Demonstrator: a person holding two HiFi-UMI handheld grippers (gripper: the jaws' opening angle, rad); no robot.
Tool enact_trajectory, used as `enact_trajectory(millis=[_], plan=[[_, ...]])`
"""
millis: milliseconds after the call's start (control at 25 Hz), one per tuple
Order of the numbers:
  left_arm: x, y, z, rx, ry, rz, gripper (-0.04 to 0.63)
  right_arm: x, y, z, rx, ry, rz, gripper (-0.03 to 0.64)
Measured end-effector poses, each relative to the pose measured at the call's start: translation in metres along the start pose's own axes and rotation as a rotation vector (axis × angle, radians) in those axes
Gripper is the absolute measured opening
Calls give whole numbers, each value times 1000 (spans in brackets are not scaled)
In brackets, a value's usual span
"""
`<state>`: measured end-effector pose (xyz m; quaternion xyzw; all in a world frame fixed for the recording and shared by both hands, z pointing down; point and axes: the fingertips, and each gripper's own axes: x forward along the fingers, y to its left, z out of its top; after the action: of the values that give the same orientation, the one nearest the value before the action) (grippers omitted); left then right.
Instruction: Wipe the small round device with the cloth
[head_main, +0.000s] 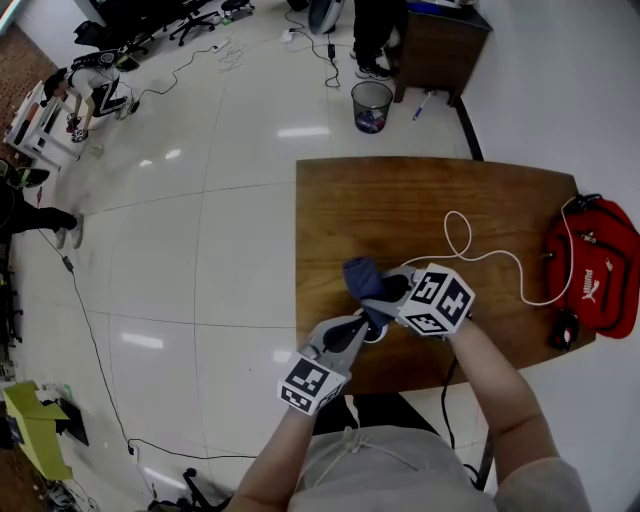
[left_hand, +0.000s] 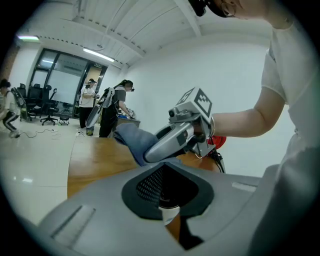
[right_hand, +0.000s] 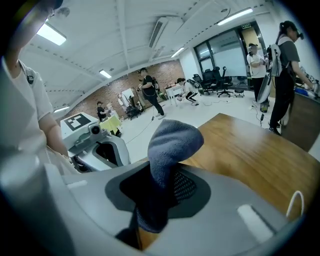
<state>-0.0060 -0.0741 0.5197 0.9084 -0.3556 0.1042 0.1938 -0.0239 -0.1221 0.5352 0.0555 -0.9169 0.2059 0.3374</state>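
Observation:
A blue-grey cloth (head_main: 361, 279) sticks up from my right gripper (head_main: 387, 291), which is shut on it above the wooden table (head_main: 400, 205). In the right gripper view the cloth (right_hand: 170, 145) rises out of the closed jaws. My left gripper (head_main: 366, 329) comes in from the lower left, its tips just under the cloth. In the left gripper view its jaws are shut on a small white round device (left_hand: 169, 214), mostly hidden between them. The right gripper (left_hand: 176, 136) and the cloth (left_hand: 131, 140) hang just beyond the left jaws.
A white cable (head_main: 480, 252) loops across the table toward a red bag (head_main: 600, 265) at the right edge, with a small black item (head_main: 565, 328) beside it. A waste bin (head_main: 371, 105) and a dark cabinet (head_main: 440, 45) stand beyond the table. People stand far off.

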Motion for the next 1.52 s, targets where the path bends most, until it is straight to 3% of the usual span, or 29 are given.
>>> enact_trajectory(millis=[320,520,680,800,880,1040,1120,1320,1520], plan=[[1,0,3,-17,-10,-5,8,39,-31,-20,117,43,23,103],[1,0,3,-31,-15,-6,8,58,-47,-49,125,129,-5,103],[1,2,2,-19,-8,13,6,48,-52,-50,177,88,-22,103],[-9,8,9,10,-26,56,6,24,-40,-23,117,31,-14,103],[-20,14,14,11,-45,83,6,7,-21,2,53,13,39,103],[-40,31,15,8,-43,137,6,-1,29,30,-84,113,197,103],[-51,42,8,0,-32,167,6,11,44,28,-148,188,231,103],[-67,53,-8,-38,-8,198,6,44,32,6,-231,323,176,104],[-74,61,-21,-61,8,206,6,70,14,-15,-204,394,186,104]])
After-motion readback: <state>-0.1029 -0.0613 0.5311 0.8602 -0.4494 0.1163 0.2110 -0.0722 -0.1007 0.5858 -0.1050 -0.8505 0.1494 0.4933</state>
